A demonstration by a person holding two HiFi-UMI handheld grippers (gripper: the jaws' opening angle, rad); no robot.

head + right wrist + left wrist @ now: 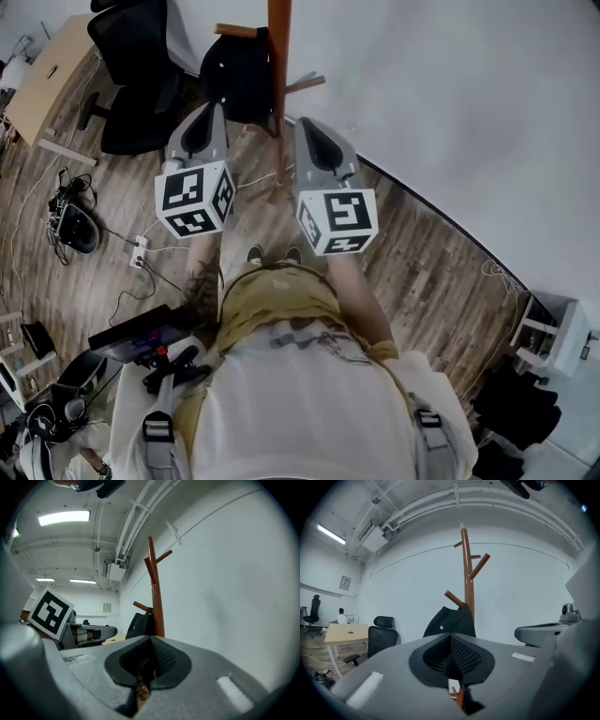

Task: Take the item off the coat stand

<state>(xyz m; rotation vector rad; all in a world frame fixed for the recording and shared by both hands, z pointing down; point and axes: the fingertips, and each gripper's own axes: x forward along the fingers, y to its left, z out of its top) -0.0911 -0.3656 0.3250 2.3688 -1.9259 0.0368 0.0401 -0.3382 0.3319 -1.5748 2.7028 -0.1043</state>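
Currently both grippers are held up side by side in front of the person, pointing at the coat stand [278, 56], and neither touches it.

Left gripper [216, 109]: in the left gripper view its jaws [450, 636] are closed tip to tip, with nothing between them. Its marker cube [194, 200] faces up toward the head camera.

Right gripper [301, 122]: in the right gripper view its jaws [151, 640] are likewise pressed together and empty. Its marker cube [337, 221] sits just right of the left one.

Coat stand: a brown wooden pole [466, 573] with angled pegs, standing on the far side close to the white wall [450, 103]. In the right gripper view the pole [155, 590] rises directly beyond the jaw tips.

Task item: a black item [236, 73] hangs from a low peg [453, 598] on the left side of the pole. It lies against the pole, beyond both grippers and apart from them. The left gripper view shows a small pale dot on its front [450, 620]. In the right gripper view it is seen edge-on, left of the pole [140, 623].

Surroundings: a black office chair [139, 75] and a light wooden desk [47, 75] stand to the far left. Cables and a power strip [139, 251] lie on the wood floor [422, 272] at left. A seated person [342, 617] is small in the far left background.
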